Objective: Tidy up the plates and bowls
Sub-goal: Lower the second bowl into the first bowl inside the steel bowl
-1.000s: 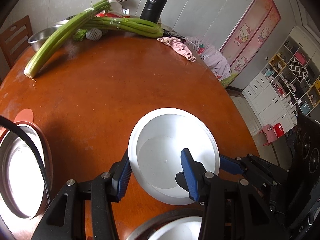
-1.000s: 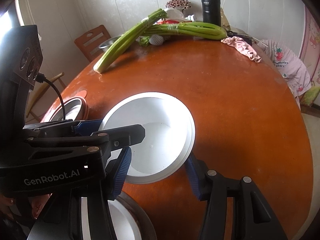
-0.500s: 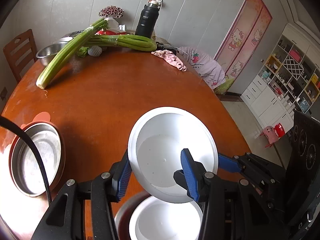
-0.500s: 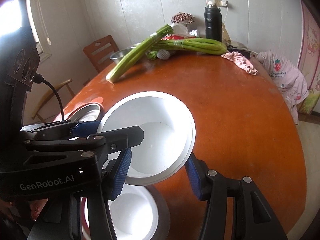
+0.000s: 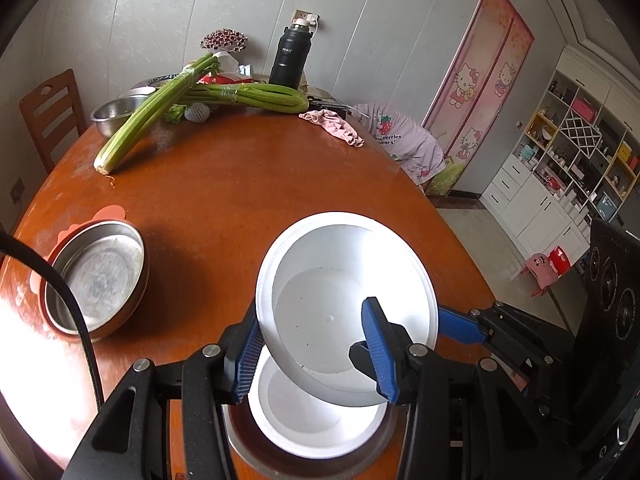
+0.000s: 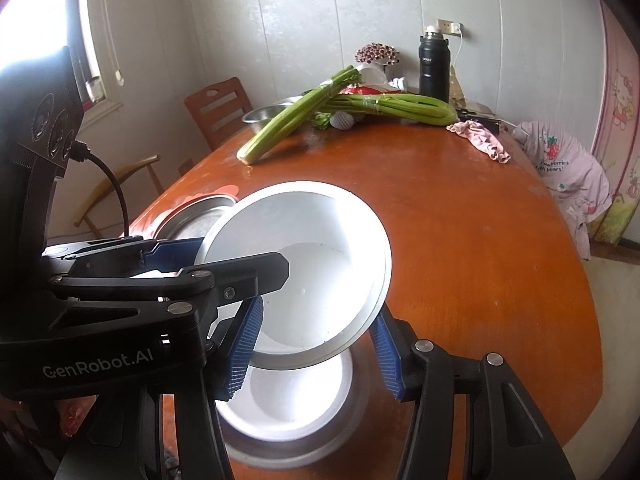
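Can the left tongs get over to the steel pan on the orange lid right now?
Probably not yet. The left tongs are shut on the raised white bowl, with the right tongs gripping it too. The table between bowl and steel pan looks bare, so once the bowl is set down the path seems free.

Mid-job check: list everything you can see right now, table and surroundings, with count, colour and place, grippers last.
White bowl: 1, white, held tilted above the lower bowl.
Lower bowl: 1, white inside, steel rim, table's near edge.
Steel dish: 1, silver on orange base, table's left side.
Table: 1, reddish-brown, round.
Celery: 2 bunches, green, far side.
Steel basin: 1, silver, far left.
Flask: 1, black, by the wall.
Pink cloth: 1, far right of table.
Chair: 1, brown, far left.
Shelving: white, right of the room.
Left gripper: blue pads across the white bowl's near rim.
Right gripper: blue pads either side of that bowl.
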The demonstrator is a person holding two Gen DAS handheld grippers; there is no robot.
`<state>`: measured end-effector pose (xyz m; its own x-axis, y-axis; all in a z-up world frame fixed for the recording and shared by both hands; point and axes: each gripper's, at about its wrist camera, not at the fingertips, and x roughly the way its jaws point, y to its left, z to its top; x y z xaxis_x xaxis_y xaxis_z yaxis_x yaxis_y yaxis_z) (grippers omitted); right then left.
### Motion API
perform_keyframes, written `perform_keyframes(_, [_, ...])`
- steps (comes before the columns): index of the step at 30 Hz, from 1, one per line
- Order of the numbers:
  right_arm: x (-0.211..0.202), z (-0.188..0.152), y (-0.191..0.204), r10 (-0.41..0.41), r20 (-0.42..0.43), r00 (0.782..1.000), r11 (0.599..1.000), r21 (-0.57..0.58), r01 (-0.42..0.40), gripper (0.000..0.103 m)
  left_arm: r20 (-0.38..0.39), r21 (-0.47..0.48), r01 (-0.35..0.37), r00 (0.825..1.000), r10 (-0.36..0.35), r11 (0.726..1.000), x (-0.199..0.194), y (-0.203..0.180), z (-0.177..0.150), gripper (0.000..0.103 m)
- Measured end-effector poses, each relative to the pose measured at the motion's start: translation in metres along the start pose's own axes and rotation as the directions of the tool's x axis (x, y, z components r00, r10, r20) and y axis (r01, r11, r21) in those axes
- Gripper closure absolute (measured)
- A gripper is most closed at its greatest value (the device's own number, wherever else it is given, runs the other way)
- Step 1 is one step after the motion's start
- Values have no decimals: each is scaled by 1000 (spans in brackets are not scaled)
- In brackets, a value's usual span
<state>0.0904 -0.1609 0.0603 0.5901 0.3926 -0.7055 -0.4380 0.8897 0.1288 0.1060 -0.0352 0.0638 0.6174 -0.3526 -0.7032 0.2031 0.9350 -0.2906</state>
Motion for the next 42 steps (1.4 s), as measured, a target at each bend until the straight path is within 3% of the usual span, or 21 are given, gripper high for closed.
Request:
perform_keyframes(15, [-27, -22, 16, -10, 30, 999, 1000, -24, 11, 47, 33, 24, -4, 999, 4, 1000, -26, -10, -27, 56])
perform_keyframes(42, [-5, -50, 21, -1, -18, 1000, 1000, -14, 1, 47, -14, 13, -18, 1000, 19, 1000, -3, 2, -53, 55])
